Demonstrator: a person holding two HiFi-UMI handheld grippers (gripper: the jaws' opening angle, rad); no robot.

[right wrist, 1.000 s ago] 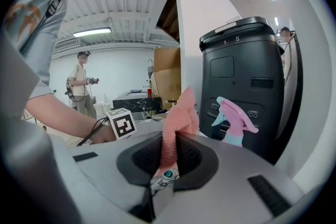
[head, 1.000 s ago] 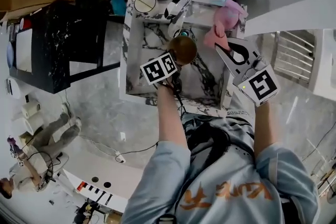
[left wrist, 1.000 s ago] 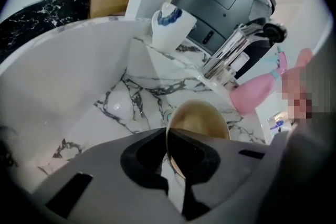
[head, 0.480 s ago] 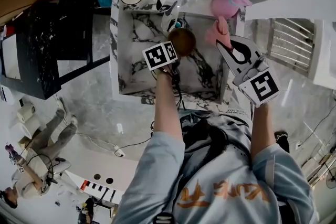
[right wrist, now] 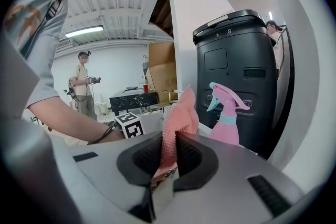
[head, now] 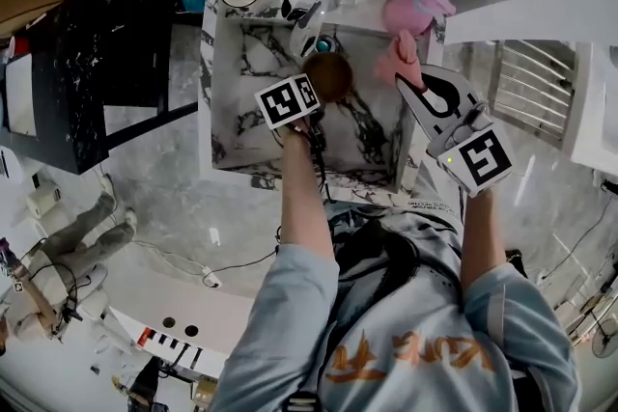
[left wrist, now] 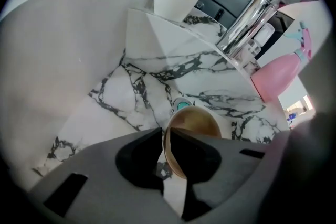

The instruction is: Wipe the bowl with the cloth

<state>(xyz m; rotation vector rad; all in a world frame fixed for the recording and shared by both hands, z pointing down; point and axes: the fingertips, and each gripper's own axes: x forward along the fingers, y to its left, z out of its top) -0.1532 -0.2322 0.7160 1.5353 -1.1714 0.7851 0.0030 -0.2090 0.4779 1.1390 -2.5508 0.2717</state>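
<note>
Marble sink (head: 249,101) walls crowd the bowl (left wrist: 195,124) held low inside, your left claw (left wrist: 161,149) pinching only its thin rim, so pressing hard with the cloth (right wrist: 177,120) clamped in your right claw (right wrist: 167,160) could lever it loose.

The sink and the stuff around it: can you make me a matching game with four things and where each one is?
Things
1. bowl
2. cloth
3. spray bottle
4. tap

Places
A. standing on the far right corner of the sink
B. pinched in the right tongs
C. at the middle of the sink's far edge
D. held by its rim in the left tongs, over the sink

Pairs: 1-D, 2-B, 3-A, 4-C
</note>
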